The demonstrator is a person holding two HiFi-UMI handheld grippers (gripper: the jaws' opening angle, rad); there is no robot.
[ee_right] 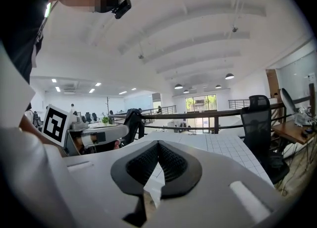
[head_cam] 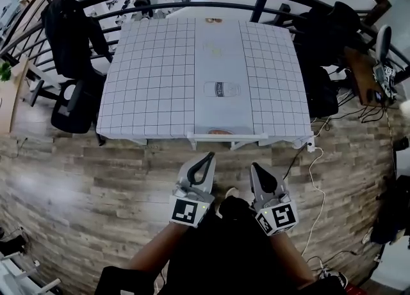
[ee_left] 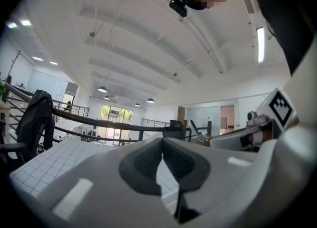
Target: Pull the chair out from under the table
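Just ahead of the left gripper and the right gripper, apart from both: the white, straight-railed chair, pushed in under the near edge of the square table draped in a white cloth ruled with a dark grid. Only the top rail and a little of the frame showing past the cloth. Long axis of that rail crosswise to the line of both claws: left end beyond the left tips, right end beyond the right tips, middle opposite the gap between the two. Left tips a shade nearer the rail than the right, going by the head view. Both claws closed, pads pressed together with nothing between them, plain in each gripper view; no contact with the chair. Judged next: opening enough to take the rail, closing on it toward each end, then drawing straight back over the brown wood-plank floor, away from the table, evenly on both sides so as not to slew the chair.
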